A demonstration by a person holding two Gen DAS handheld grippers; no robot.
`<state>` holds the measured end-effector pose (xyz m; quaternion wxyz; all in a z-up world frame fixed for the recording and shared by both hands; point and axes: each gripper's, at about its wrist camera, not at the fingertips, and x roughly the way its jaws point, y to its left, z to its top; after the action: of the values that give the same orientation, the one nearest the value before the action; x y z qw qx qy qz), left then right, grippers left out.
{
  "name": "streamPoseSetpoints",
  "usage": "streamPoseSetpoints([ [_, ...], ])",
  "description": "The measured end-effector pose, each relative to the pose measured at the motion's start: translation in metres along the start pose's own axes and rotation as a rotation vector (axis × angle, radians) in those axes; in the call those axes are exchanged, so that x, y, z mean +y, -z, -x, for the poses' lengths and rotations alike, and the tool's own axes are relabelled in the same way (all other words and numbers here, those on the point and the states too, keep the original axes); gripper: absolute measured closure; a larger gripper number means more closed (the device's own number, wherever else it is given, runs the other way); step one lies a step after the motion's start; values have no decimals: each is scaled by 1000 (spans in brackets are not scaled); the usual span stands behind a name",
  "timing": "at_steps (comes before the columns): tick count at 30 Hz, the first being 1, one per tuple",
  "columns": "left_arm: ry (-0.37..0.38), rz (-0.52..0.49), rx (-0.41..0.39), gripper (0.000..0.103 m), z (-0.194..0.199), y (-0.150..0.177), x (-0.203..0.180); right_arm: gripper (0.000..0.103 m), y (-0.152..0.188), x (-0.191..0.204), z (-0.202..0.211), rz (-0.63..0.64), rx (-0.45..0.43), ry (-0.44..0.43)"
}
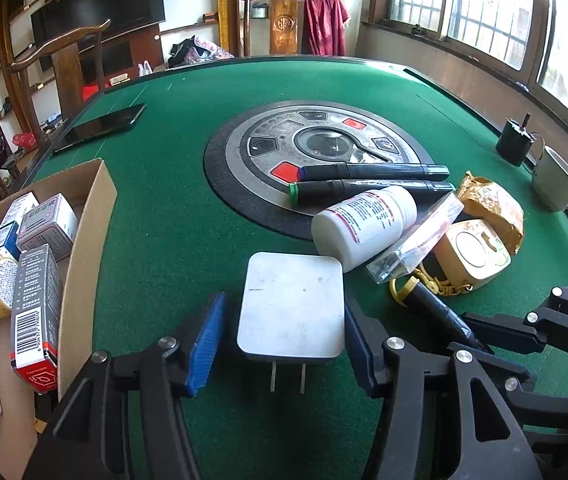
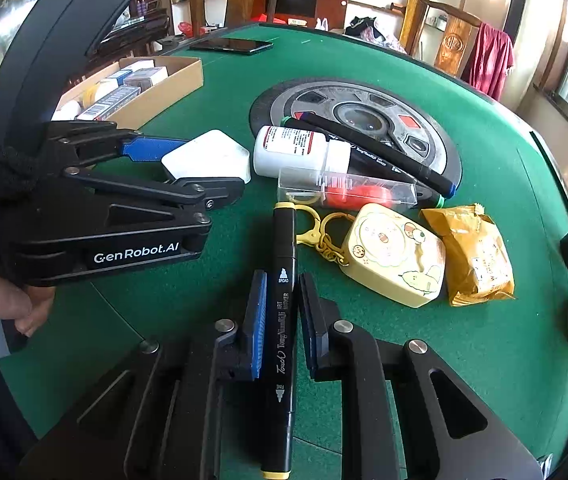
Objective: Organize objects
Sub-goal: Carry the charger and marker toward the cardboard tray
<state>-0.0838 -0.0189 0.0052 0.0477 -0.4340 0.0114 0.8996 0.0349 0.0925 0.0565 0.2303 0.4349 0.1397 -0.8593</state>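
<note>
A white plug adapter (image 1: 291, 306) lies on the green table between the fingers of my left gripper (image 1: 280, 336); the jaws are open and stand on either side of it with small gaps. It also shows in the right wrist view (image 2: 208, 156). A black marker with yellow caps (image 2: 282, 312) lies between the fingers of my right gripper (image 2: 282, 320), which is open around it. A white pill bottle (image 1: 363, 224), two more markers (image 1: 371, 172), a clear case (image 2: 347, 190), a yellow keychain box (image 2: 395, 254) and a yellow packet (image 2: 473, 254) lie nearby.
A cardboard box (image 1: 88, 220) with several small boxes and bottles stands at the left. A phone (image 1: 100, 128) lies at the far left of the table. A round panel (image 1: 315, 148) sits in the centre. A cup (image 1: 555, 180) and a black object (image 1: 515, 144) stand at the right edge.
</note>
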Motion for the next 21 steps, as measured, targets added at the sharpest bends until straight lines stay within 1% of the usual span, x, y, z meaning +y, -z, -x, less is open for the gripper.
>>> streamPoseSetpoints([
  [5,-7,-4,1,47,-1,-1,-1,88,1,6,0,25,-18,42],
  [6,-3,-5,0,52,0,-1,-2,88,1,6,0,23,-16,43],
  [7,6,-8,-4,59,0,-1,-2,88,1,5,0,15,-14,37],
  [10,-4,-17,-6,59,1,-1,-4,89,0,0,0,-19,-16,6],
  [14,11,-13,-4,59,3,0,-3,89,-1,-7,2,-73,-38,-30],
  [18,19,-5,-5,59,5,1,-3,89,-3,-14,9,-112,-78,-32],
  [21,22,-2,-28,59,11,1,-4,89,-5,-16,12,-132,-109,-29],
])
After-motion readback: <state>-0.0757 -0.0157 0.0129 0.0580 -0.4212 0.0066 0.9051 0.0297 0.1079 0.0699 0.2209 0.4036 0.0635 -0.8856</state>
